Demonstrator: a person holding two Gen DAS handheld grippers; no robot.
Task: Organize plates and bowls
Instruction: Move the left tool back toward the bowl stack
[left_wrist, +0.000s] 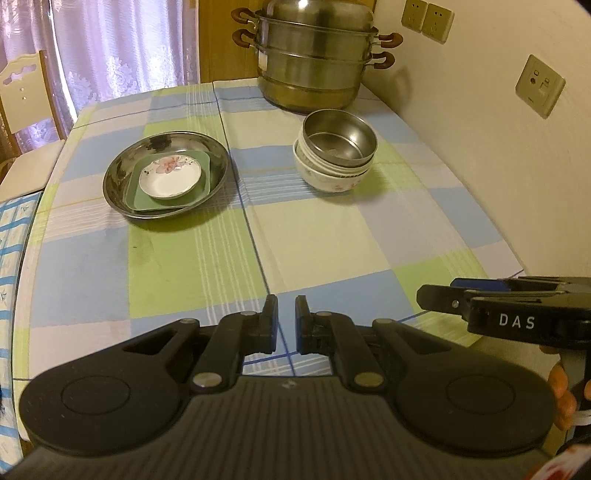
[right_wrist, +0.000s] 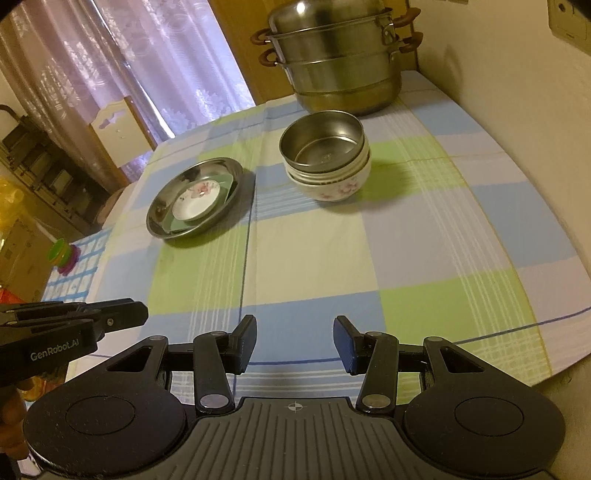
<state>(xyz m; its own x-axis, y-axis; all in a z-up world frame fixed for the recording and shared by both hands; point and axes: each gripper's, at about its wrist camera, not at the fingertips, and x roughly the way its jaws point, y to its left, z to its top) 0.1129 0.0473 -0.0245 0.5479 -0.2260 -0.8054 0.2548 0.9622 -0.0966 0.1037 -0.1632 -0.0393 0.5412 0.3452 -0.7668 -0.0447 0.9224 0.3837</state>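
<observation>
A steel plate (left_wrist: 118, 177) (right_wrist: 162, 210) on the checked tablecloth holds a green square plate (left_wrist: 142, 195) (right_wrist: 175, 223) with a small white flowered dish (left_wrist: 170, 177) (right_wrist: 195, 201) on top. To its right stands a stack of white flowered bowls (left_wrist: 332, 179) (right_wrist: 332, 188) with a steel bowl (left_wrist: 338, 138) (right_wrist: 321, 142) nested on top. My left gripper (left_wrist: 286, 319) hovers over the table's near edge, jaws nearly closed with a narrow gap, empty. My right gripper (right_wrist: 294, 341) is open and empty, near the front edge; it shows at the right of the left wrist view (left_wrist: 436, 295).
A large tiered steel steamer pot (left_wrist: 314, 55) (right_wrist: 336, 55) stands at the table's back by the wall. A wooden chair (left_wrist: 22, 96) (right_wrist: 118, 125) and curtains are at the left. Wall sockets (left_wrist: 539, 85) are on the right wall. The tablecloth (left_wrist: 332, 236) (right_wrist: 314, 258) lies between grippers and dishes.
</observation>
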